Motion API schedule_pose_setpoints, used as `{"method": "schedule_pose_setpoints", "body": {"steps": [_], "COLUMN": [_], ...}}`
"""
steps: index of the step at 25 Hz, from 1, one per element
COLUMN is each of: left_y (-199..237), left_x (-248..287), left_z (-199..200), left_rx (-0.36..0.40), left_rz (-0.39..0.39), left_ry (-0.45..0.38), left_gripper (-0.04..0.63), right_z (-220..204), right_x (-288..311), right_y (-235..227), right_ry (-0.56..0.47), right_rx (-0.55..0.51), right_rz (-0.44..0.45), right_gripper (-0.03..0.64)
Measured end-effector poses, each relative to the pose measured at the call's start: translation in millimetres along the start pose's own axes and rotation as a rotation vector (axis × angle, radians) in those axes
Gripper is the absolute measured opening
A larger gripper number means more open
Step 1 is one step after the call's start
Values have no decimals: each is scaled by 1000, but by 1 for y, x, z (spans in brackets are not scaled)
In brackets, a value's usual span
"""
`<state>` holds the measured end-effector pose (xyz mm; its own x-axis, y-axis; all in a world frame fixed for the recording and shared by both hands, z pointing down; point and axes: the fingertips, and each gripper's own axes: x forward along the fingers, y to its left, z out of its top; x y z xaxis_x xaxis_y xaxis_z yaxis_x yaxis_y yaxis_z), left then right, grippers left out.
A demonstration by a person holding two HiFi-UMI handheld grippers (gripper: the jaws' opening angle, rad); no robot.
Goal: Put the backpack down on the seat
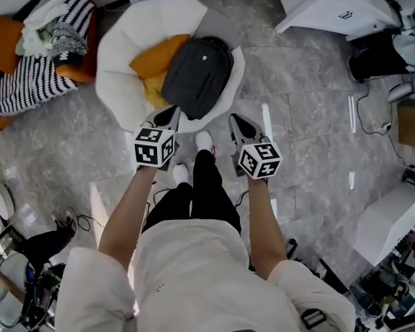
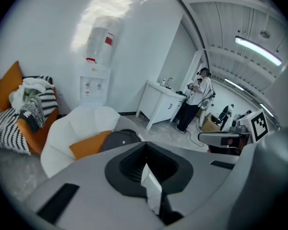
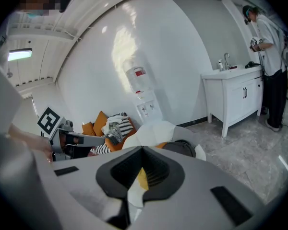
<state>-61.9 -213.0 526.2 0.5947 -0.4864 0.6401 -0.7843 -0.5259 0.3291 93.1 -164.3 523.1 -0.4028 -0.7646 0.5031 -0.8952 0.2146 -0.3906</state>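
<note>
On seat (image 1: 121,61): backpack (image 1: 197,75), clear of fingers (image 1: 166,119) | left gripper (image 1: 170,111) clenched, empty | right gripper (image 1: 236,121) clenched, empty

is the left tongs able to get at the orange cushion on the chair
Probably yes: the orange cushion lies exposed beside the backpack, with nothing between it and the left tongs.

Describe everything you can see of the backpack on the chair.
The backpack is dark grey, apparently soft fabric, with a rounded outline. It lies flat and slantwise on the white armchair, one edge overlapping the orange cushion, its lower end reaching the seat's front rim.
</note>
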Motion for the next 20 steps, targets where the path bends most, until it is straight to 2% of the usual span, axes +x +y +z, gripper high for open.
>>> {"method": "schedule_pose_setpoints", "body": {"steps": [6,12,16,20], "left_y": [-11,-21,-28,-32], "left_x": [-87,-163,-198,-224], "left_z": [0,15,26,26], "left_rx": [0,15,32,43], "left_rz": [7,-5,-14,-12], "left_ry": [-72,-185,-244,-263], "left_gripper": [17,17,17,17], "right_z": [18,31,39,50], "right_x": [-53,-104,-134,-153], "right_y": [55,98,118,139], "right_ry": [-50,-95,-137,-176], "right_rx": [-62,-126,-133,-149], "right_rz": [28,14,4,21], "right_gripper": [23,24,23,24]}}
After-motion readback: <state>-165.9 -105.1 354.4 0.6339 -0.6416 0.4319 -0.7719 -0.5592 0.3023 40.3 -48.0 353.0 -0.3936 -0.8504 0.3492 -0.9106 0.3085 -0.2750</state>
